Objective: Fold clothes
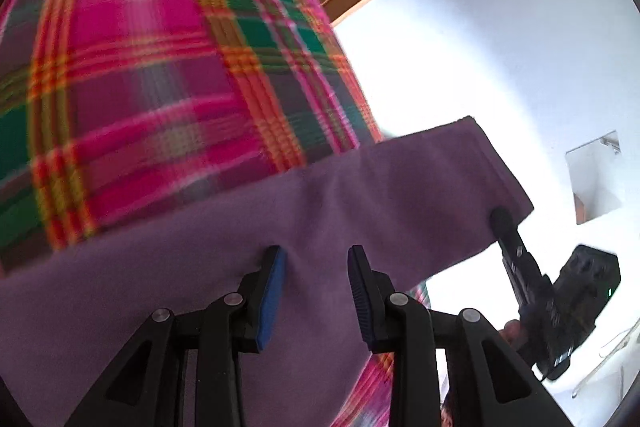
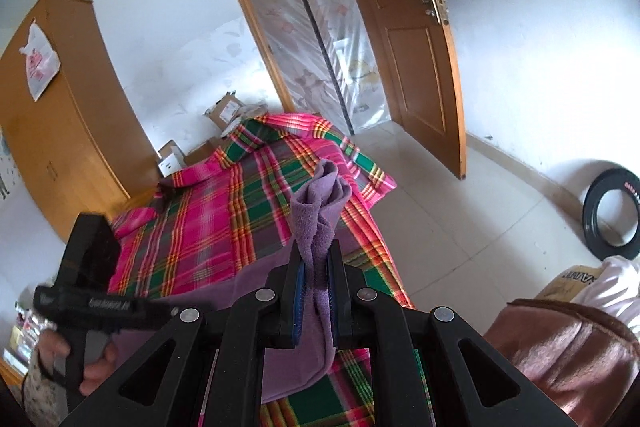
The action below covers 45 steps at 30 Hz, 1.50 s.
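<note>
Right gripper (image 2: 316,291) clamped tight on a bunched fold of the purple cloth (image 2: 320,203), blue pads pressed against the fabric from both sides, cloth sticking up past the fingertips in a rolled tuft and hanging down below them too. Left gripper (image 1: 316,267) has its 2 fingers spread apart with a clear gap between the blue pads (image 1: 274,291), nothing pinched; the purple cloth (image 1: 280,211) lies stretched right behind and under the fingertips (touching or just above it, cannot tell from this angle). In the left wrist view the right gripper (image 1: 506,223) shows at the cloth's far corner, gripping its edge. Cloth sits over the plaid bedsheet (image 2: 224,211), pink, green and orange checks, covering the bed; the lower part of the cloth spreads flat on the sheet near the bed's front edge. Person's left hand (image 2: 86,363) wraps the handle of the left gripper at the bottom left of the right wrist view. Background: wooden wardrobe (image 2: 60,131) at left, open wooden door (image 2: 416,39), cardboard boxes (image 2: 224,111) by the wall, black ring (image 2: 612,215) leaning on the wall at right, tiled floor (image 2: 460,211).
</note>
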Each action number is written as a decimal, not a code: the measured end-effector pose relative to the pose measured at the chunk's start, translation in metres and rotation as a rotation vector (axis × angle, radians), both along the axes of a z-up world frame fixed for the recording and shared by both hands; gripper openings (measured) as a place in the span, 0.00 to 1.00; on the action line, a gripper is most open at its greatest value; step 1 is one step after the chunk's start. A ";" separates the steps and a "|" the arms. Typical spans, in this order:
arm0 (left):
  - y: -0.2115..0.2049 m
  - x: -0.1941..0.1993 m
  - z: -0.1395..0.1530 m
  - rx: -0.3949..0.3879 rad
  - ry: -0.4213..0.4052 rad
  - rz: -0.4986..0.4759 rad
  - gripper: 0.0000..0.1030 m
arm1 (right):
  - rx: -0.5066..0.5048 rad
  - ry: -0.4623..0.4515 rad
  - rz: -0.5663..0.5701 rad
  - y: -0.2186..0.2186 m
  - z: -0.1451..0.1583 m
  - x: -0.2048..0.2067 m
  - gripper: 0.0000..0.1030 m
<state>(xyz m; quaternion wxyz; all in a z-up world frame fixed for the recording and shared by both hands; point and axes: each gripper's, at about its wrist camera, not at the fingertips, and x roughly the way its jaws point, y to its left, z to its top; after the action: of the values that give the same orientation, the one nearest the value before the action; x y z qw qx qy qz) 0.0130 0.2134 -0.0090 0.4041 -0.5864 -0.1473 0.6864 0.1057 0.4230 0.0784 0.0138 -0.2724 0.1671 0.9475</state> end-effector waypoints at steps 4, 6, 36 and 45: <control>0.020 -0.011 0.000 -0.006 -0.012 0.000 0.32 | 0.002 0.001 0.001 -0.001 -0.001 0.002 0.10; 0.031 -0.018 -0.004 0.014 -0.027 0.003 0.32 | -0.001 -0.002 0.002 0.000 -0.003 0.005 0.10; 0.023 -0.015 0.054 0.119 -0.034 0.095 0.33 | 0.145 0.058 0.112 -0.064 0.010 0.020 0.10; -0.003 -0.006 0.075 0.145 -0.050 0.057 0.39 | 0.189 0.067 0.170 -0.100 0.011 0.020 0.10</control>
<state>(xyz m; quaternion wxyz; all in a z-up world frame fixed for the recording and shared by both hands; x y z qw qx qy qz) 0.0068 0.2102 0.0662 0.4221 -0.5680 -0.2233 0.6703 0.1259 0.3234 0.0894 -0.0467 -0.2514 0.0535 0.9653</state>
